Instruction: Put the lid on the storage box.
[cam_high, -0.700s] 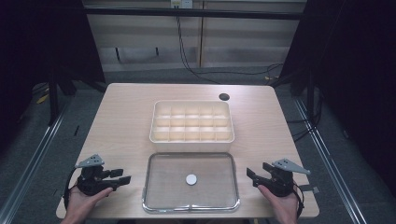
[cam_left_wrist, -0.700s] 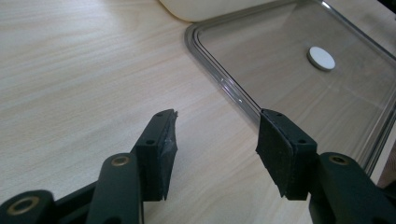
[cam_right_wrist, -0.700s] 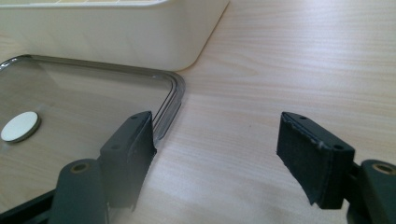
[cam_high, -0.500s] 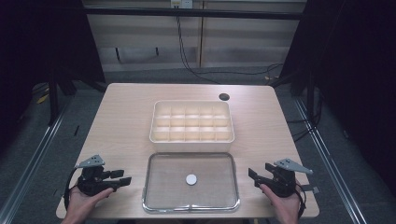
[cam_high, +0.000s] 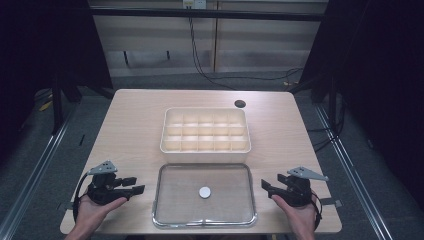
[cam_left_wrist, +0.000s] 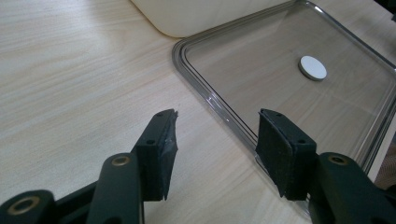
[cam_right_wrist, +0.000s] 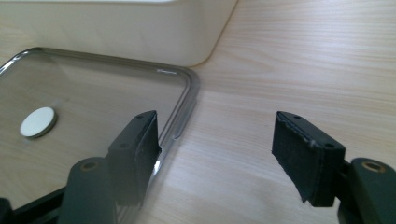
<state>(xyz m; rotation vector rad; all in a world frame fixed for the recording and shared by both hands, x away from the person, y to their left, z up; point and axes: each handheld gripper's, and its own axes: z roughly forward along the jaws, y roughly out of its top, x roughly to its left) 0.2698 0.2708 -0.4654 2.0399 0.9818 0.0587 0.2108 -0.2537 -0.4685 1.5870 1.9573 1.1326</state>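
Flanking the clear tray (cam_high: 165, 210) on the surface (cam_high: 130, 130), your left hand-held gripper (cam_high: 134, 189) and right hand-held gripper (cam_high: 266, 186) both gape empty; a white disc (cam_high: 204, 192) lies inside the tray.

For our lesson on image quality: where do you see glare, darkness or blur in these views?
High view: surroundings dark, pale wooden table brightly lit. Left gripper view: highlights along the clear glass tray's rim, near jaws soft. Right gripper view: cream plastic compartment box slightly blurred.
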